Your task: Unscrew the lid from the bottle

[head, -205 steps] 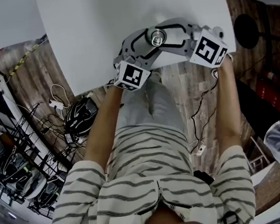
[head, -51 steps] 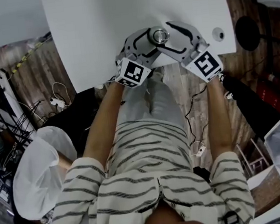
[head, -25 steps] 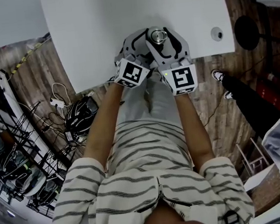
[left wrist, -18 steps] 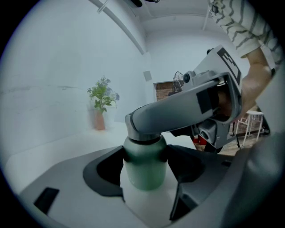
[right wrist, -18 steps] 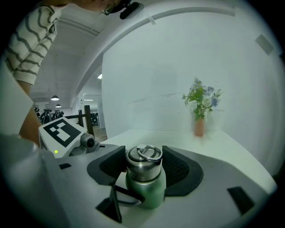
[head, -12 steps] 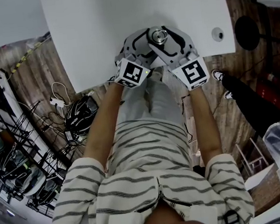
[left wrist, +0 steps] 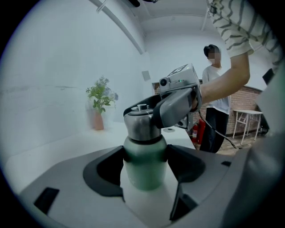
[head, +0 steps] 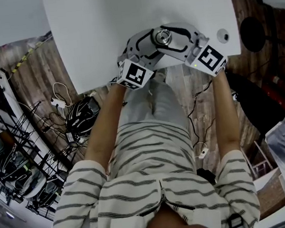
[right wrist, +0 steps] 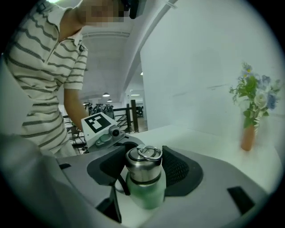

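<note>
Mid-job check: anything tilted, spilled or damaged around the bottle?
Nothing stands out. The bottle stands upright, left hand-held gripper clamped on its green body, right hand-held gripper closed around the steel lid, which sits level. No spill shows on the table.

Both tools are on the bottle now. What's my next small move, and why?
Probably twist the right tool counter-clockwise, seen from above. Its jaws press the steel lid, the left tool clamps the green bottle body, and the lid sits fully seated, no gap showing.
</note>
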Demonstrator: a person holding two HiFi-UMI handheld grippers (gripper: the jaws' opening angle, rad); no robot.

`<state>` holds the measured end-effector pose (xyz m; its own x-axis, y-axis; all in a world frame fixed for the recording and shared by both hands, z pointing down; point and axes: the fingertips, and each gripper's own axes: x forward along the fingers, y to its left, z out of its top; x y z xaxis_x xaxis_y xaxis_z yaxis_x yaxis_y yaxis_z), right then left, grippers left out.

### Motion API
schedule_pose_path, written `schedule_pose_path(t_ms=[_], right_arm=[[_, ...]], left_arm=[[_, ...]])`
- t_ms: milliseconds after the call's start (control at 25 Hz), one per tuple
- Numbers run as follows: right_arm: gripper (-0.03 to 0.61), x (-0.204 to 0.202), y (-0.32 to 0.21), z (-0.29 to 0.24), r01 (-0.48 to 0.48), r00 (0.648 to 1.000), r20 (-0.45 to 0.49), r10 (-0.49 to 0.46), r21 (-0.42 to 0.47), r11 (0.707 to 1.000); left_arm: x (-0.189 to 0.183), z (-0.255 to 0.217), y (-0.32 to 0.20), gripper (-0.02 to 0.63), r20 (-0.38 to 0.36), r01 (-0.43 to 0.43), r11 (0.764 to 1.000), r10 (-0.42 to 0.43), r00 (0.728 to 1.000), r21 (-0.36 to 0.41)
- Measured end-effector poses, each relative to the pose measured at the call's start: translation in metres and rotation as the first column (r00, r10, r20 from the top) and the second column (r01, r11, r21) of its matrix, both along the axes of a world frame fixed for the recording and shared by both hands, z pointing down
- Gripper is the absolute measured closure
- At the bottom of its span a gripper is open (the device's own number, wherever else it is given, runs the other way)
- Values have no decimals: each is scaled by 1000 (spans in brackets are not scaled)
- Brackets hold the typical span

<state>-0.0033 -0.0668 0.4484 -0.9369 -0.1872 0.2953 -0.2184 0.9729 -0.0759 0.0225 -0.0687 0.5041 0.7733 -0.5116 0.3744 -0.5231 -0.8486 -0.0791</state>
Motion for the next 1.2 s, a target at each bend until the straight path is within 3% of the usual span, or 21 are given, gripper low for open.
schedule_pose_path(t_ms=[320,640,760,840,1040,1120,1200], right_arm=[[311,2,4,5,255,965,-50,-257,-37,966],[307,2,5,6,291,952,-87,-294,-38,956],[280,3,1,5,243,964,-102,-245,-32,969],[191,4,-1,2,198,975,-97,-198,-15,980],[189,6,-2,-5,12,997,-75,-7,69,998],[203,6,-1,-3,-102,991,-73,110,103,989],[223,9,-3,-1,-246,966,-50,254,121,962]], left_arm=[[-1,1,0,305,3,-3,1000,3,1000,0],[-1,0,0,305,1,-5,1000,5,1000,1],[-1,0,0,305,3,-5,1000,5,1000,2],[0,-1,0,305,4,-4,1000,4,1000,0],[2,-2,0,305,3,-2,1000,2,1000,3],[2,-2,1,305,3,0,1000,0,1000,1],[2,-1,1,305,3,0,1000,0,1000,3]])
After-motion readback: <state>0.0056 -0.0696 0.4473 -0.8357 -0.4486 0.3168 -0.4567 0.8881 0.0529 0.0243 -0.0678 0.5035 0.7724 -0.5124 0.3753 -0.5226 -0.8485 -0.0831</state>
